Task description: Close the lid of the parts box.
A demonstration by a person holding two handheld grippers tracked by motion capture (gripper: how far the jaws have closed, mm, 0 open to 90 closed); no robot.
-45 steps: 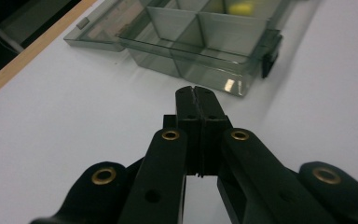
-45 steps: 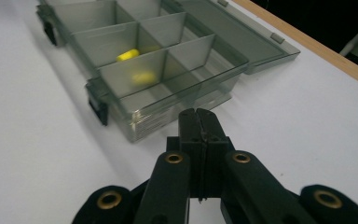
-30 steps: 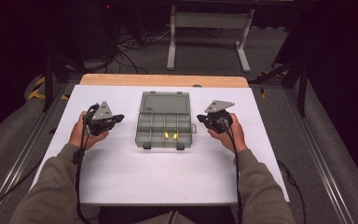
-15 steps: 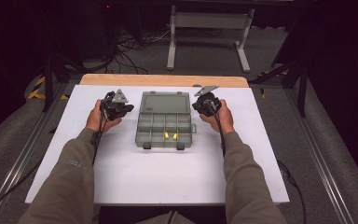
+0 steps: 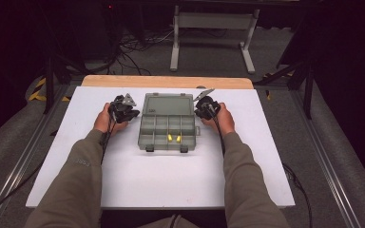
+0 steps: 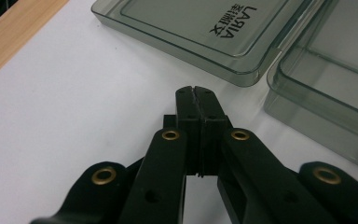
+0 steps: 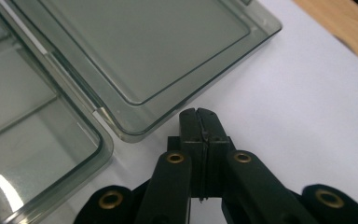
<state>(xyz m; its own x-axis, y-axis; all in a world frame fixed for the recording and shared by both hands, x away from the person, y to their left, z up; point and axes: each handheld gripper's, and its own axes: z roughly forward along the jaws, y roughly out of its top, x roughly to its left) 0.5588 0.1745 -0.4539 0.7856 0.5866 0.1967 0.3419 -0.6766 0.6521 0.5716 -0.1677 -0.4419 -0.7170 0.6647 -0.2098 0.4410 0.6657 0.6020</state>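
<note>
Lying open at middle of white table [image 5: 138,190], grey compartment box [image 5: 167,132], lid [image 5: 168,104] folded flat toward far side; two small yellow pieces [image 5: 173,138] in front row of compartments

Left gripper [image 5: 122,110] just beside box left edge near lid hinge, jaws pressed together, empty

Right gripper [image 5: 204,107] just beside right edge at same height, jaws together, empty

Lid corner close before each gripper's tips, not touching

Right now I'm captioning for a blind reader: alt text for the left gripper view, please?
The left gripper rests shut over a white table, just short of the corner of an open clear box's lid. The box's tray lies at right.
</note>
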